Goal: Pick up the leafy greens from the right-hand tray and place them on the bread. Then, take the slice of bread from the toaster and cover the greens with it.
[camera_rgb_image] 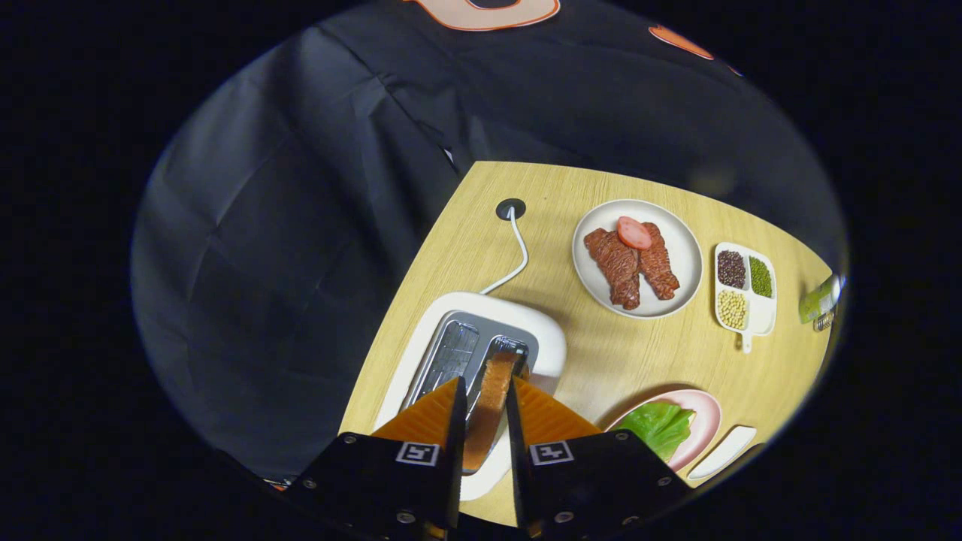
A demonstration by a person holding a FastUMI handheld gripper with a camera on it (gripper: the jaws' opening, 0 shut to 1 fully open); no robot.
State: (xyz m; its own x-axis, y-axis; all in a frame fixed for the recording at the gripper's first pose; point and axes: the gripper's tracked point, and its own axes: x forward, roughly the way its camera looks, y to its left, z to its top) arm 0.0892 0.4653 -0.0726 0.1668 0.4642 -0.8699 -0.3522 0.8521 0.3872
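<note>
bread slice (488, 409): lower part hidden in toaster (481, 338) | green object (819, 299): cut off, unidentifiable

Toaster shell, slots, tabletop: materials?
Toaster shell: looks like glossy white plastic, smooth and rounded. Slots: shiny metal, reflective grey. Table: pale wood-grain, likely laminate, matte. Gripper fingers straddle the bread slice in one slot; contact unclear.

gripper (485, 387) fingers straddle the bread slice (490, 402) in the toaster (481, 353)'s right slot, slot walls tight either side (left slot open). bare wood table (601, 361) btwn toaster and the meat plate (637, 258) gives a lane. cord (515, 255) crosses behind toaster. pink plate w/ greens (660, 427) sits close by the right finger; bean tray (744, 289) well apart.
</note>
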